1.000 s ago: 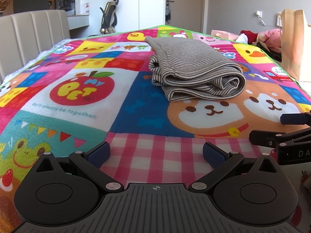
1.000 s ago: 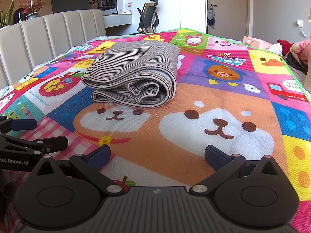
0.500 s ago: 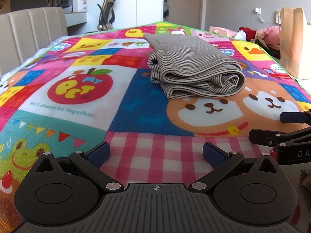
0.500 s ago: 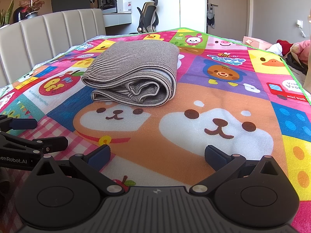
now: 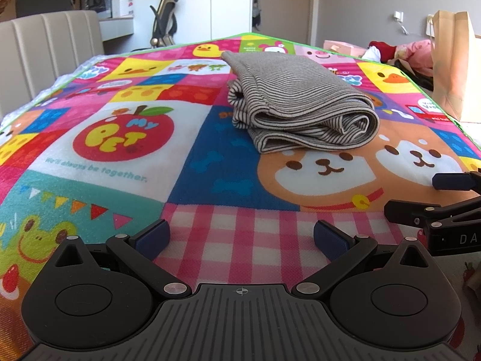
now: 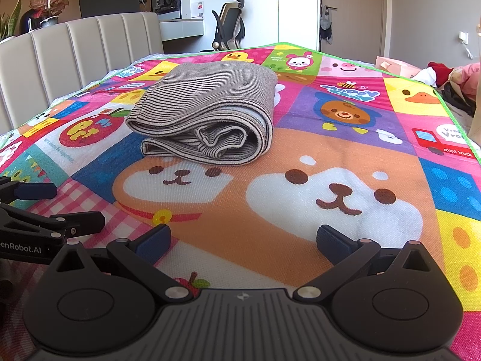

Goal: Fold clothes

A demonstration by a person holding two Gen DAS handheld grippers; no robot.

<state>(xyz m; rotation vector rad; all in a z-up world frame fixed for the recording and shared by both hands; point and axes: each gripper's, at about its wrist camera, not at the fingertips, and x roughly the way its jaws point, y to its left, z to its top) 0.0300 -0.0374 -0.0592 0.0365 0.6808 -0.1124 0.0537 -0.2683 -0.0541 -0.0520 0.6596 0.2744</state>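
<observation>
Striped garment [image 5: 300, 102] lying folded on the cartoon play mat [image 5: 126, 138] (beside the dog faces), left gripper [image 5: 240, 236] and right gripper [image 6: 243, 239] both hovering released, gripping nothing, paper bag [image 5: 454, 66] standing rightward, contents hidden.

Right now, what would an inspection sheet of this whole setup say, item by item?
Surface: colourful cartoon play mat, spread flat.
Job's things: striped garment, folded into a bundle on the mat, nothing touching it.
Clutter: brown paper bag and a heap of clothes beyond the mat's far right edge.
Grippers: left gripper and right gripper low over the mat's near end, jaws open, empty.
Cables: nothing seen.
Surroundings: padded headboard, office chair, potted plant, closed door.
</observation>
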